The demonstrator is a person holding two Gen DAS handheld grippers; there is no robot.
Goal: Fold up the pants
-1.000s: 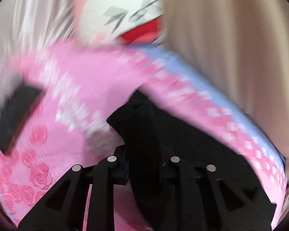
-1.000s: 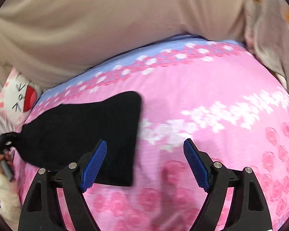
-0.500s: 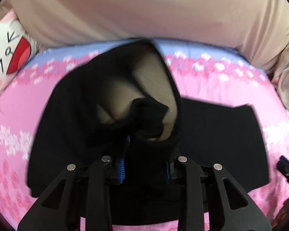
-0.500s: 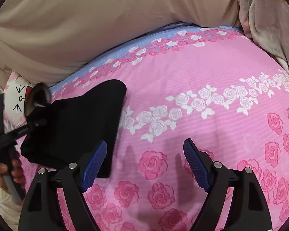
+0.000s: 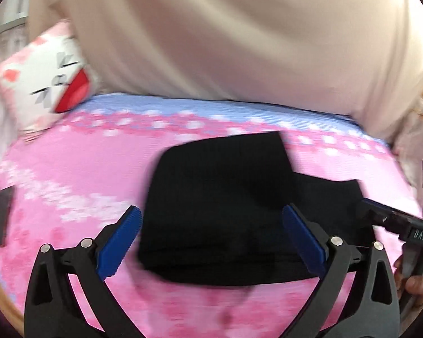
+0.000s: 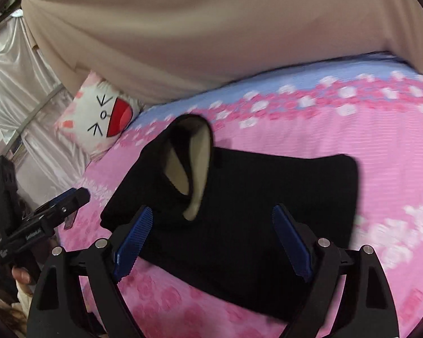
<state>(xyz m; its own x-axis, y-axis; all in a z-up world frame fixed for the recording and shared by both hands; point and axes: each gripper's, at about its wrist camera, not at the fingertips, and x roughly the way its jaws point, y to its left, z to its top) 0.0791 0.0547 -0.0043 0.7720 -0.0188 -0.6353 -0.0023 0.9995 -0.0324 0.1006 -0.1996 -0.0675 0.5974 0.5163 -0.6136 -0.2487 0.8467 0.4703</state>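
We note a pink rose-print bedsheet [image 6: 352,146] across mid-frame, beige draped curtain [image 6: 211,33] above, white cat-face cushion [image 6: 98,118] and silvery satin fabric [image 6: 11,64] upper left.

Black pants [image 6: 253,211] beneath spread right hand-held gripper [image 6: 211,242]

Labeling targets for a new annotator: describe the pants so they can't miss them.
Start from the pink floral bedsheet that fills the lower frame, below the beige curtain. The pants lie in the sheet's middle, folded over themselves. They are the only solid black cloth there, unlike the white cat-face pillow at the sheet's far left corner.
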